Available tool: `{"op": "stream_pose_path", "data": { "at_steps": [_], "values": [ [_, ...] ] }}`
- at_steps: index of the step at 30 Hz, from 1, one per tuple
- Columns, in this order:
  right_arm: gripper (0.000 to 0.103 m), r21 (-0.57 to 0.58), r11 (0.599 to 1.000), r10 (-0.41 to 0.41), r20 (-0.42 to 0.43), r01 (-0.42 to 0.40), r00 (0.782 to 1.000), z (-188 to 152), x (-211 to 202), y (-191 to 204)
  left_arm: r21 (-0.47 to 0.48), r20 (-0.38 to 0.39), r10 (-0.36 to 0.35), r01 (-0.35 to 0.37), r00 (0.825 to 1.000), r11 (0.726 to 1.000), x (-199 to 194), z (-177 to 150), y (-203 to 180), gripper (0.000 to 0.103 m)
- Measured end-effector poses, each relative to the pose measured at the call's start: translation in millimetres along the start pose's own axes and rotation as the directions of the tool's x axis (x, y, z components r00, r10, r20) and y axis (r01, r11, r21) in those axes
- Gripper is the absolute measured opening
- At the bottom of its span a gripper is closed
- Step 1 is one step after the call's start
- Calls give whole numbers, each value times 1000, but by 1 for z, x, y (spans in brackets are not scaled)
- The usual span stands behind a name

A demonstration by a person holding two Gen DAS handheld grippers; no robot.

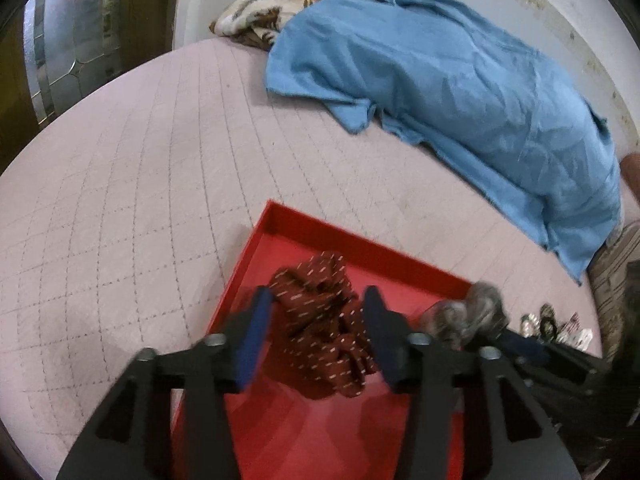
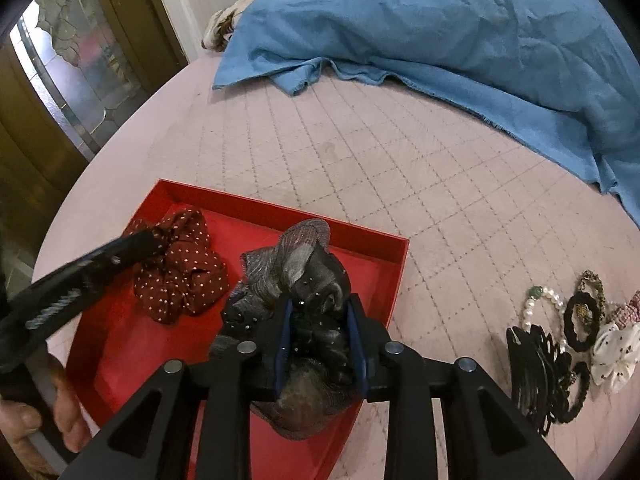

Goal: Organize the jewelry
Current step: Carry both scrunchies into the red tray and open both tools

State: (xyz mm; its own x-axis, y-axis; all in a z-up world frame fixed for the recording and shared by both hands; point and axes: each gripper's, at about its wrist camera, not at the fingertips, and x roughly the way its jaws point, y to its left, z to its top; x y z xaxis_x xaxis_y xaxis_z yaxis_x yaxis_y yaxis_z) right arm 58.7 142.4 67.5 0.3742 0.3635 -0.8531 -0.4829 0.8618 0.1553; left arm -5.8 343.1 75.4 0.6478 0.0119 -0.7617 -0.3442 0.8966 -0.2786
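Right gripper (image 2: 320,340) clamps grey scrunchie (image 2: 296,276) over red tray (image 2: 372,240) at lower centre; left gripper (image 1: 318,320) spread wide around dotted scrunchie (image 1: 320,320); release low, beside it.

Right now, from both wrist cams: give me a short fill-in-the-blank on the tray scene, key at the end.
1. The right claw is shut on the ____ ruffled fabric scrunchie.
2. The dark red white-dotted scrunchie lies inside the shallow ____ tray.
3. The open left claw hovers over the ____ scrunchie.
4. The white pearl bracelet lies on the quilted pink bedspread, ____ the tray.

Missing: grey; red; dark red; outside
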Motion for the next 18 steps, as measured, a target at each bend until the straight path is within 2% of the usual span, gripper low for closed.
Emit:
{"op": "stream_pose_path", "data": {
  "at_steps": [1,4,7,12,18],
  "values": [
    [44,-9,1000,1,3,-1,1000,0,0,1,-16,11,-9,9,1000,1000,-4,1,2,56],
    [51,-49,999,-12,28,13,1000,0,-7,7,-53,26,-24,25,999,998,-14,4,4,57],
    [60,-84,996,-26,59,31,998,0,-19,12,-66,51,-4,8,999,998,-30,3,2,59],
    [64,-79,996,-19,110,28,994,-9,-50,7,-36,75,30,-27,997,999,-59,-8,-12,64],
    [67,-16,1000,3,136,-1,991,-48,-90,-28,33,55,21,-23,998,999,-82,-28,-43,64]
  ]
}}
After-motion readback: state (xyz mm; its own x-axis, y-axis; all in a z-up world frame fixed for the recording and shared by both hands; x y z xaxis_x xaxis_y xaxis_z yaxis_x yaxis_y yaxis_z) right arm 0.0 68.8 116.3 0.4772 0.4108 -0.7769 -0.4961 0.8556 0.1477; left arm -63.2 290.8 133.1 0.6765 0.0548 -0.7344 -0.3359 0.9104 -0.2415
